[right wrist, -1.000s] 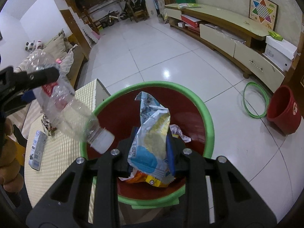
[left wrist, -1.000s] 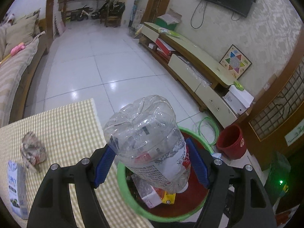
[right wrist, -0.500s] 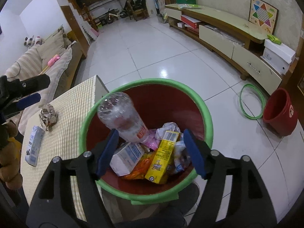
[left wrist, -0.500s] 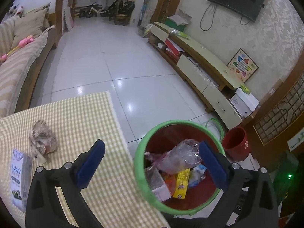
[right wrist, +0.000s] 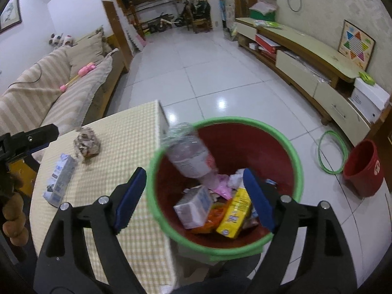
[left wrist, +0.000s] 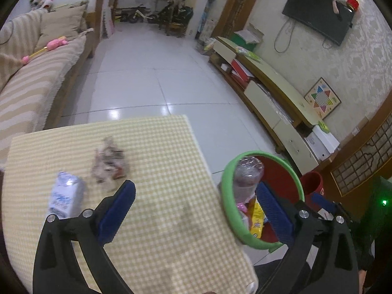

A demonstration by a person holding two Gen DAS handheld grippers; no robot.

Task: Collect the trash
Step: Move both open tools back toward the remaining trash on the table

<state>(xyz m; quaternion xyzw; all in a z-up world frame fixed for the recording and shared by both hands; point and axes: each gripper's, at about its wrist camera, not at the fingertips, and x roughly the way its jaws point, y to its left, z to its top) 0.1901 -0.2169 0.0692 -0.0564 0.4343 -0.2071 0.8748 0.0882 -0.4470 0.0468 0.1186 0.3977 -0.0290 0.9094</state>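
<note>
Now, going left to right, a small white-and-blue carton with flat printed sides lies on its side on the desk, whose cloth is a fine yellow-and-white check. Just beside it sits a crumpled wad of brownish paper, rough and creased. Past the desk's right edge stands a round bin, dark red inside with a thick bright-green rim. In it a clear, crinkled plastic bottle leans neck-down against the wall nearest the desk, its base poking above the rim; under it lie a pale box, a glossy yellow pack, orange wrappers and bits of pink and white paper. The left gripper hangs over the desk's right edge, its blue ribbed fingers spread as wide as they go with nothing between them. The right gripper is over the bin's near-left rim, its fingers opening and clear of the trash below. A second ago the left fingers were clamped on the bottle above the bin and the right ones pinched a blue-and-white wrapper; both pieces have since dropped in, and the left gripper has swung from the bin toward the carton and paper. On the white tiled floor farther right lie a green hoop and a small red bucket.
</note>
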